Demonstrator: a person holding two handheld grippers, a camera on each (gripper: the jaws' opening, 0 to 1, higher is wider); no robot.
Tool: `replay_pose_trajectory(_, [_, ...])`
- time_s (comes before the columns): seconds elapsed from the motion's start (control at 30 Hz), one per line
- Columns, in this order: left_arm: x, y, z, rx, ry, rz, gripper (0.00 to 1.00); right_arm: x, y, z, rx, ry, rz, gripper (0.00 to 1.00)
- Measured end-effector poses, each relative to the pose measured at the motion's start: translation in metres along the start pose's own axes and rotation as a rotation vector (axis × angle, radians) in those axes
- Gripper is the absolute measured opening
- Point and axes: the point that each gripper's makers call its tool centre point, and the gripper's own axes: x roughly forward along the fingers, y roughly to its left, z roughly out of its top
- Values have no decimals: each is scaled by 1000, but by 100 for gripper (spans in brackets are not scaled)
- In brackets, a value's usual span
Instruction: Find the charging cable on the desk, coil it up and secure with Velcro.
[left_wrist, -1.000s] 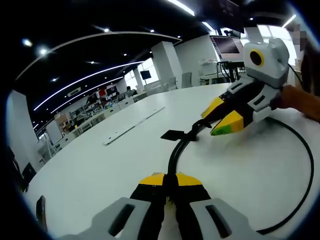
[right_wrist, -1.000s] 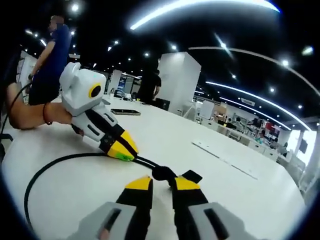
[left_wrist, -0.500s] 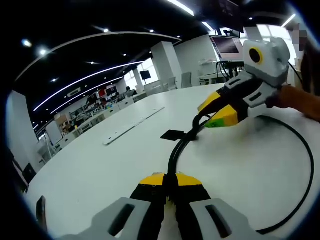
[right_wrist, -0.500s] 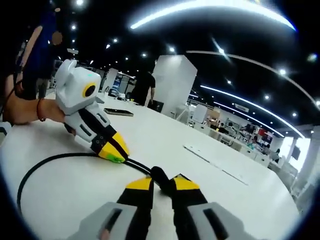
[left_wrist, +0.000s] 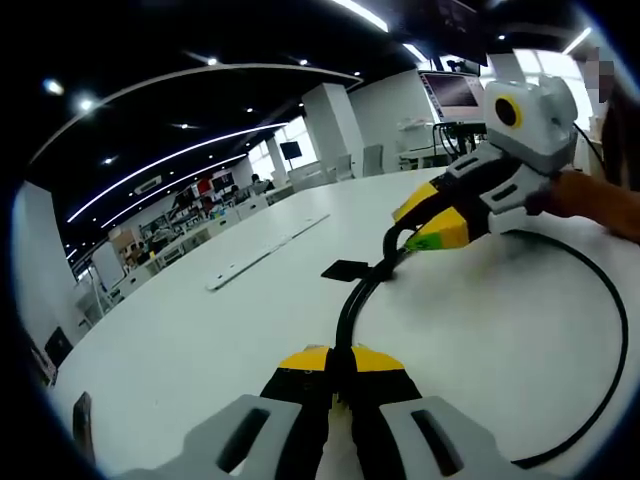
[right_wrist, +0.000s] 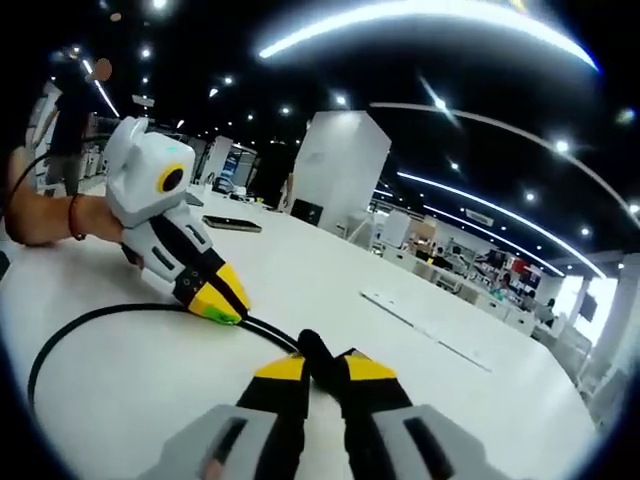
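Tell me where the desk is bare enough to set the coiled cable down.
Bare white desk lies between the long flat strip and the left gripper, and inside the cable's loop. It is crowded where both grippers pinch the cable near the black Velcro tab, with the right gripper close by.

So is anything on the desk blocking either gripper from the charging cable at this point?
Nothing visible does. The left gripper is shut on the charging cable, and the right gripper pinches its end near the Velcro tab. The white desk around the loop is bare.
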Motion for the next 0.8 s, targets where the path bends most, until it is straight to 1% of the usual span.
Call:
replay_pose_trajectory(0.3, [0, 0, 0, 2, 1, 1, 7, 2, 0, 1, -8, -10, 6, 12])
replay_pose_trajectory(0.4, [0, -1, 0, 3, 0, 0, 7, 3, -2, 1, 5, -16, 10, 12])
replay_pose_trajectory(0.5, [0, -1, 0, 3, -1, 0, 7, 4, -2, 2, 5, -19, 11, 9])
replay_pose_trajectory(0.8, [1, 0, 0, 4, -1, -1, 7, 5, -5, 7, -17, -24, 7, 5])
